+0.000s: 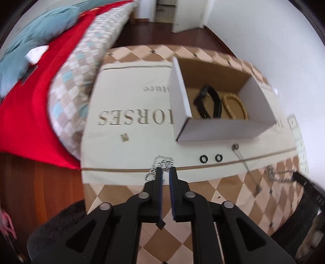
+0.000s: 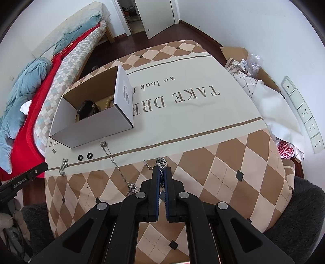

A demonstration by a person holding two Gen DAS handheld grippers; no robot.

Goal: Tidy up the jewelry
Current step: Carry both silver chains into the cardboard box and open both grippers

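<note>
Right wrist view: jewelry on a table.
A chain [image 2: 161,162] is clamped by the right hand-held gripper [image 2: 161,169]; a silver chain [image 1: 160,162] is pinched by the left hand-held gripper [image 1: 165,169].

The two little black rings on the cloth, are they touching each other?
Apart. In the left wrist view, one small black ring and the other lie side by side with a strip of cream tablecloth showing between them; the right wrist view agrees.

- White walls [image 2: 243,24] and a dark wooden floor [image 2: 130,40].
- A bed [image 2: 67,52] with a red cover stands left.
- A white door [image 2: 156,18] is open.
</note>
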